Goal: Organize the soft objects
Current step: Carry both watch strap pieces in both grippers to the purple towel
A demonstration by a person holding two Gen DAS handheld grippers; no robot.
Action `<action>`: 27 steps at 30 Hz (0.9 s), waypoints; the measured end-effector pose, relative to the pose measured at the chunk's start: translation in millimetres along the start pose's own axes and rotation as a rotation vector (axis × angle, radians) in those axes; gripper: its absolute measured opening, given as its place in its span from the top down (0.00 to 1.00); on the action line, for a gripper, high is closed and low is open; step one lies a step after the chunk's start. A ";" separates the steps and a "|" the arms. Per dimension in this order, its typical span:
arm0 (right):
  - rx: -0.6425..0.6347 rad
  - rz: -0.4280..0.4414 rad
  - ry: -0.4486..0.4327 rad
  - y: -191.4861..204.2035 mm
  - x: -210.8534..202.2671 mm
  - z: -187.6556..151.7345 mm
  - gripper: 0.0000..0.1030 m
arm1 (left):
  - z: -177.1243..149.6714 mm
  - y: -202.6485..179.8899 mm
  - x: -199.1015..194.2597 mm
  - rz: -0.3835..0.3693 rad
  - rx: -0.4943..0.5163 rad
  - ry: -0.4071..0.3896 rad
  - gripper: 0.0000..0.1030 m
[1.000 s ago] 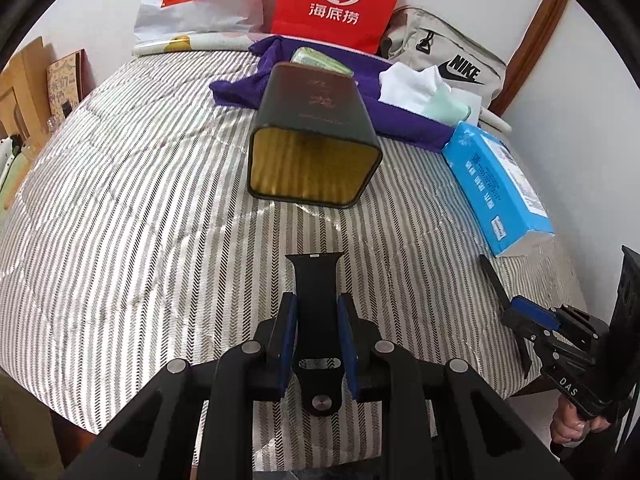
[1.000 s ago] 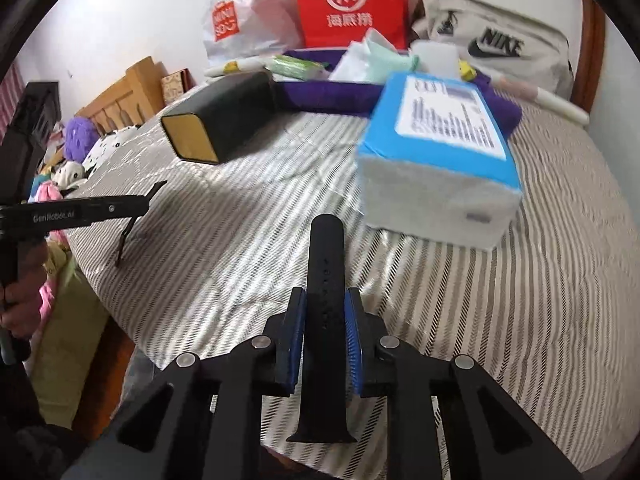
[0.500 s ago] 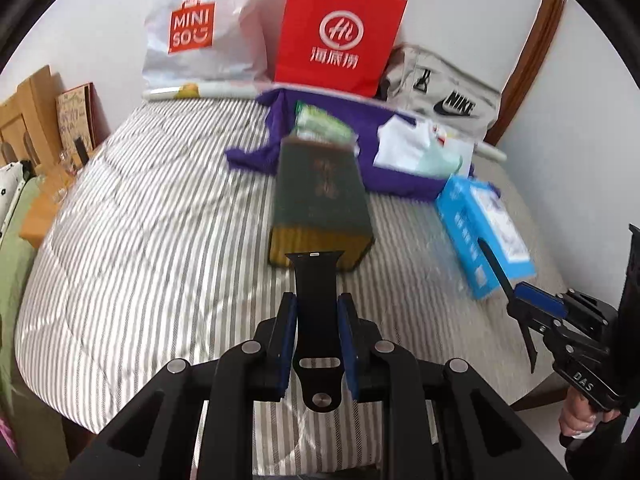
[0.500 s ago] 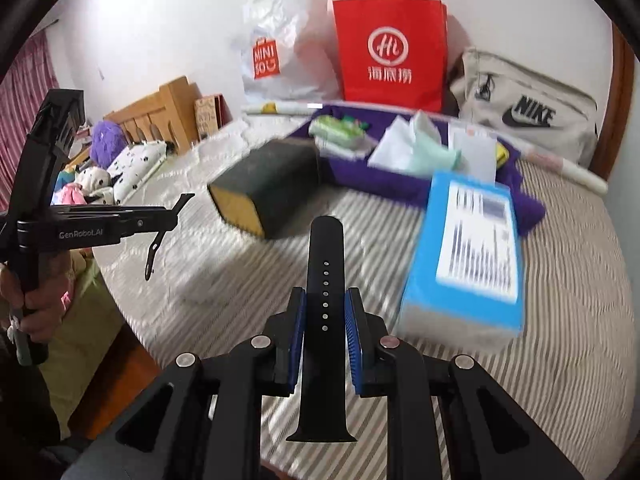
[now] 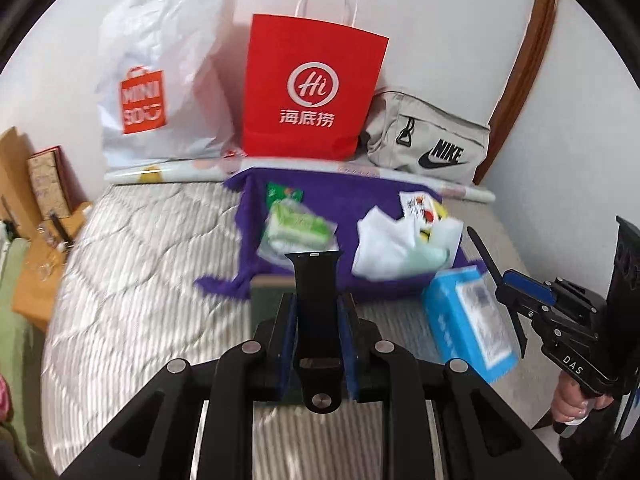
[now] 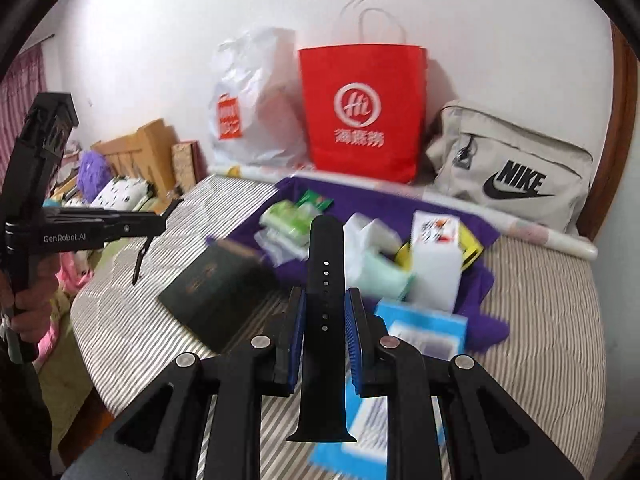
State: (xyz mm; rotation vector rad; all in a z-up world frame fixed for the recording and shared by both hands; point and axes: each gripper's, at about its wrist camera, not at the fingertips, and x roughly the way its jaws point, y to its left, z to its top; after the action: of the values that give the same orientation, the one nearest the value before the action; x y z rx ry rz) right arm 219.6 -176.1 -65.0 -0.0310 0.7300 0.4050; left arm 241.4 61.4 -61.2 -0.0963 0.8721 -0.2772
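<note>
While clamped, strap half point(image 5: 318, 300) between L fingers point(image 5: 287, 336); same R point(image 6: 324, 280)

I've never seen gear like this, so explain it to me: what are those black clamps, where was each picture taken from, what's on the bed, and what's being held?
There is no robot. A person holds a two-finger clamp in each hand, with a camera on each looking along its fingers.

The left camera shows the left gripper shut on a black strap. The right camera shows the right gripper shut on a holed strap.

On the striped bed lie a purple cloth with small packets, a dark box and a blue pack. Behind stand a white bag, a red bag and a grey Nike bag.
</note>
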 end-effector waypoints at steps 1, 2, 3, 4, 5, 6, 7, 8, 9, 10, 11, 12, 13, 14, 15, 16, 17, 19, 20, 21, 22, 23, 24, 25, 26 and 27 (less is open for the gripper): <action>0.009 -0.005 0.000 -7.4 5.0 6.4 0.81 | 5.5 -0.8 5.6 -0.006 -0.003 0.001 0.80; 0.021 -0.015 0.000 -15.5 11.1 13.0 0.81 | 12.5 -0.5 12.7 -0.011 -0.008 0.004 0.80; 0.025 -0.019 0.003 -20.5 15.5 16.9 0.81 | 20.6 -0.3 21.3 -0.017 -0.010 0.010 0.80; 0.029 -0.021 0.007 -26.6 21.6 22.2 0.81 | 27.2 -0.9 28.8 -0.022 -0.011 0.013 0.80; 0.032 -0.025 0.008 -31.6 27.2 26.8 0.81 | 34.2 -1.7 36.5 -0.029 -0.010 0.016 0.80; 0.034 -0.028 0.012 -36.7 33.7 31.6 0.81 | 41.5 -2.6 45.6 -0.035 -0.009 0.022 0.80; 0.032 -0.032 0.017 -41.2 41.1 35.9 0.81 | 46.9 -3.9 53.5 -0.040 -0.009 0.029 0.80; 0.032 -0.038 0.020 -44.8 47.5 39.4 0.81 | 53.4 -5.2 64.0 -0.046 -0.009 0.039 0.80; 0.035 -0.039 0.027 -50.0 56.8 43.8 0.81 | 57.6 -6.1 71.9 -0.053 -0.010 0.049 0.80; 0.040 -0.034 0.034 -53.2 62.9 46.1 0.81 | 62.5 -7.2 82.8 -0.064 -0.013 0.064 0.80; 0.046 -0.028 0.042 -57.1 69.7 49.1 0.81 | 66.4 -8.1 92.9 -0.072 -0.016 0.080 0.80; 0.056 -0.023 0.052 -61.7 79.4 53.5 0.81 | 69.8 -8.6 102.3 -0.080 -0.019 0.093 0.80; 0.060 -0.019 0.059 -63.2 85.2 56.0 0.81 | 71.8 -8.4 108.4 -0.086 -0.022 0.100 0.80; 0.061 -0.014 0.065 -65.1 92.3 59.7 0.81 | 74.9 -7.9 116.1 -0.092 -0.027 0.109 0.80; 0.060 -0.007 0.071 -66.0 99.5 63.1 0.81 | 78.3 -7.0 125.8 -0.099 -0.035 0.121 0.80; 0.057 0.000 0.083 -65.9 107.6 66.1 0.81 | 80.4 -5.7 131.5 -0.101 -0.039 0.130 0.80; 0.054 0.007 0.099 -65.4 116.6 68.3 0.81 | 82.0 -4.8 138.6 -0.104 -0.043 0.143 0.80; 0.056 0.019 0.135 -65.2 132.0 69.3 0.81 | 83.7 -3.4 152.5 -0.108 -0.051 0.168 0.80; 0.059 0.026 0.159 -65.7 139.5 69.2 0.81 | 83.8 -3.4 160.1 -0.108 -0.050 0.185 0.80; 0.063 0.034 0.183 -66.3 146.6 67.8 0.81 | 84.0 -3.1 166.0 -0.106 -0.053 0.197 0.80; 0.063 0.035 0.195 -66.7 151.3 65.8 0.81 | 83.3 -2.4 169.8 -0.108 -0.053 0.205 0.80; 0.063 0.031 0.200 -67.6 154.2 64.1 0.81 | 82.6 -2.5 175.1 -0.112 -0.051 0.219 0.80; 0.063 0.026 0.203 -68.6 155.7 62.9 0.81 | 82.8 -2.0 178.2 -0.112 -0.055 0.225 0.80; 0.064 0.030 0.207 -69.5 156.2 61.9 0.80 | 83.0 -1.5 180.8 -0.113 -0.060 0.230 0.80; 0.071 0.043 0.213 -71.4 156.5 61.6 0.80 | 82.9 -1.8 183.4 -0.117 -0.061 0.236 0.80; 0.076 0.050 0.215 -73.1 156.5 61.6 0.80 | 83.0 -2.9 185.5 -0.119 -0.060 0.243 0.80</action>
State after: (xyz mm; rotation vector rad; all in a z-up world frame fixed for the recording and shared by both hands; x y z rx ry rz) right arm 391.3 -178.5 -129.4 0.0161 0.9598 0.4255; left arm 417.6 4.4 -145.0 -0.1734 1.1182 -0.3796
